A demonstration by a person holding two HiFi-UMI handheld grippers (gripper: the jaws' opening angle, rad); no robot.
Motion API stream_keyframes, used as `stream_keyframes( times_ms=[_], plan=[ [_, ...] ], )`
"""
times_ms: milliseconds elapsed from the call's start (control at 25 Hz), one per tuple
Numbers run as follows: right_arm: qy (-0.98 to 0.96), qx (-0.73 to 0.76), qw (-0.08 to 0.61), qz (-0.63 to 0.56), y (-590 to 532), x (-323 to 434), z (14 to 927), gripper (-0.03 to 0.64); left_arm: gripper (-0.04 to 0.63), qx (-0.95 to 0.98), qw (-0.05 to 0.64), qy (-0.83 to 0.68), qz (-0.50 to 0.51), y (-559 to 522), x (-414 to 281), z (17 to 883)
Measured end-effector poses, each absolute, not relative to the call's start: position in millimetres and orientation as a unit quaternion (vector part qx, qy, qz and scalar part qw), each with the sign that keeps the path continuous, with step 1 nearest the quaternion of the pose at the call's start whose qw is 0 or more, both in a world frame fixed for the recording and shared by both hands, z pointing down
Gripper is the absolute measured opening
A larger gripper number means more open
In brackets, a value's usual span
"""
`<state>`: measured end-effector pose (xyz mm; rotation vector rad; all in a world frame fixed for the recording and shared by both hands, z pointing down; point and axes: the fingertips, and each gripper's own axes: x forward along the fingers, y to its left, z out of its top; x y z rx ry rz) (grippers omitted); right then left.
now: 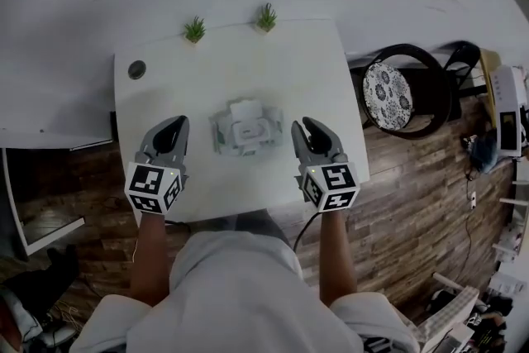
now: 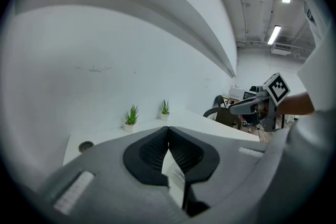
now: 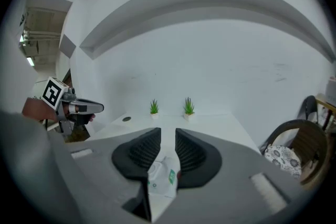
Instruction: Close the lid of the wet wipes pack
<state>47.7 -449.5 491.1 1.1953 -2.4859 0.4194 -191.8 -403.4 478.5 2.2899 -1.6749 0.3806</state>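
The white wet wipes pack (image 1: pixel 245 131) lies flat in the middle of the white table (image 1: pixel 314 70). Its small lid (image 1: pixel 244 108) is flipped open toward the far side. My left gripper (image 1: pixel 178 125) hovers just left of the pack, apart from it; in the left gripper view its fingertips (image 2: pixel 168 129) touch, so it is shut on nothing. My right gripper (image 1: pixel 307 125) hovers just right of the pack. In the right gripper view a narrow gap shows at its tips (image 3: pixel 168 132), and a green-printed part of the pack (image 3: pixel 161 178) shows low between the jaws.
Two small potted plants (image 1: pixel 195 30) (image 1: pixel 266 16) stand at the table's far edge, and a round cable hole (image 1: pixel 137 69) sits at the far left corner. A dark chair with a patterned cushion (image 1: pixel 388 91) stands right of the table on the wooden floor.
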Motion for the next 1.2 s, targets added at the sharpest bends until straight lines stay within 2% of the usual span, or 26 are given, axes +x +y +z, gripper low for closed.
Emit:
stream_keyframes(
  times_ms=[840,1200],
  plan=[
    [-0.891,0.326,0.239,0.206,-496,19,590,0.092,0.009,0.764,0.204,-0.592,0.156,-442,-183,558],
    [-0.914,0.208,0.285,0.199,-504,-19,607,0.092,0.009,0.760,0.216,-0.590,0.166,-448,-185,571]
  ],
)
